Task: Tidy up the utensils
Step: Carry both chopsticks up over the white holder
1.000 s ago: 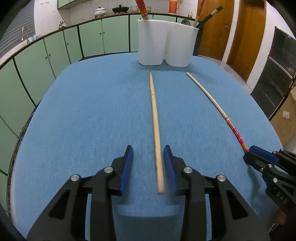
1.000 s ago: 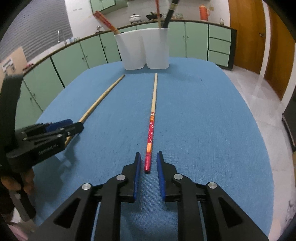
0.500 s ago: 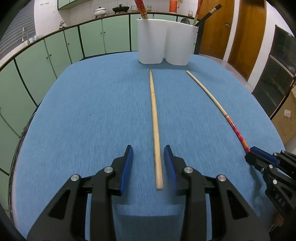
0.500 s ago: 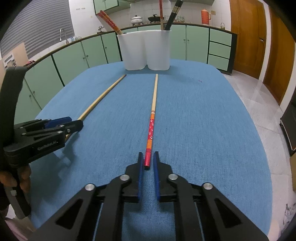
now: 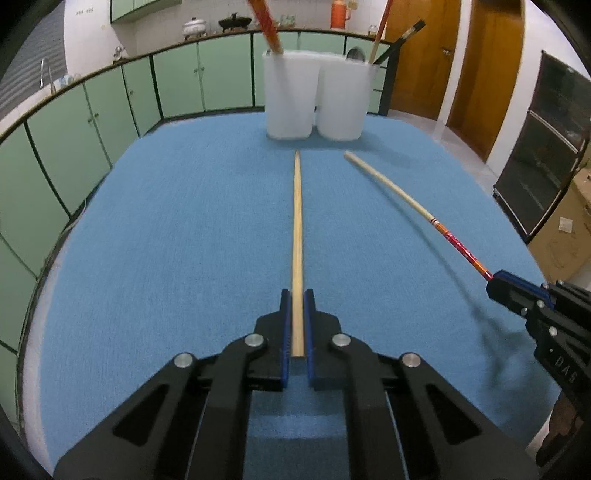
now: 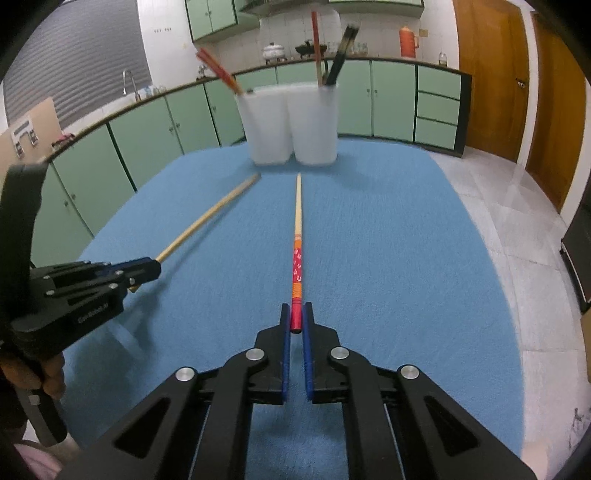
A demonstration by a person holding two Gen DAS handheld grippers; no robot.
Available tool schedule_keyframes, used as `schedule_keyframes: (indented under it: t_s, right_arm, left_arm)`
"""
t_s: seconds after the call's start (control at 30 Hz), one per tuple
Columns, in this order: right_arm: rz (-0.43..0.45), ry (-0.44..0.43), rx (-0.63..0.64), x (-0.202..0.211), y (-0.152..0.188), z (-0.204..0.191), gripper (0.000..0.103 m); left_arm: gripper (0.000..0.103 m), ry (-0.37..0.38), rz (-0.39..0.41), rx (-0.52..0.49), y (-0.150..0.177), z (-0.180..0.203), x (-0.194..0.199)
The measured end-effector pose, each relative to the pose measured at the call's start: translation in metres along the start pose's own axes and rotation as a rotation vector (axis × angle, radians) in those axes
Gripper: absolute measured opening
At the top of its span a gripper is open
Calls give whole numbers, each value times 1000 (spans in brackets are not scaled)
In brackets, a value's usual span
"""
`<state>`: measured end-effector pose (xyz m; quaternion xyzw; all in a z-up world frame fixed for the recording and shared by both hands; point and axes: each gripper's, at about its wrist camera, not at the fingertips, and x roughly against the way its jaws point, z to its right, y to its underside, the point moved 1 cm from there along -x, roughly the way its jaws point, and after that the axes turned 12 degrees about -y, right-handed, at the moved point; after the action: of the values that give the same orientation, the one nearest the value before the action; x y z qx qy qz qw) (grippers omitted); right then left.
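Blue-padded left tongs [image 5: 297, 295] pinch the plain chopstick [image 5: 296, 221]; only the right view shows the right tongs [image 6: 296, 308] pinching the red-ended chopstick [image 6: 297, 258].

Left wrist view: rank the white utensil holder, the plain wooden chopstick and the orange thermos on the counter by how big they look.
1. White utensil holder, the broadest.
2. Plain wooden chopstick, longer in the picture but thin, and near the camera, so its place against the holder is unsure.
3. Orange thermos, far back and smallest.

the tall white plastic two-compartment holder [image 5: 317, 99] looks smeared, and the red and dark utensils standing in it [image 6: 334, 51] are soft streaks, some cut off by the top edge. the hand [image 6: 51, 376] gripping the handle is mostly hidden at the picture's edge.
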<state>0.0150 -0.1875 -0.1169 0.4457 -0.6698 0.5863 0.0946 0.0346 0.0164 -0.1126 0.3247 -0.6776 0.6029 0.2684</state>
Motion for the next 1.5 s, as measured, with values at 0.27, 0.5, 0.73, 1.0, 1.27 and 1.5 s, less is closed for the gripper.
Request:
schedule_keyframes:
  t_s: [0.27, 0.5, 0.73, 1.0, 1.27, 1.5]
  right_arm:
    - [89, -28, 24, 28, -31, -6, 6]
    - [153, -43, 43, 46, -58, -8, 6]
    - [225, -72, 55, 64, -98, -6, 6]
    - [275, -85, 123, 76, -143, -13, 6]
    - [345, -125, 185, 95, -197, -20, 6]
    - [433, -135, 253, 111, -258, -34, 6]
  left_arm:
    - [6, 16, 77, 16, -39, -12, 40]
    - [6, 33, 152, 49, -64, -18, 66]
    - [6, 42, 244, 68, -95, -21, 90]
    - [6, 68, 309, 74, -123, -16, 101]
    - [6, 98, 402, 106, -163, -21, 116]
    - [6, 100, 534, 122, -213, -18, 136]
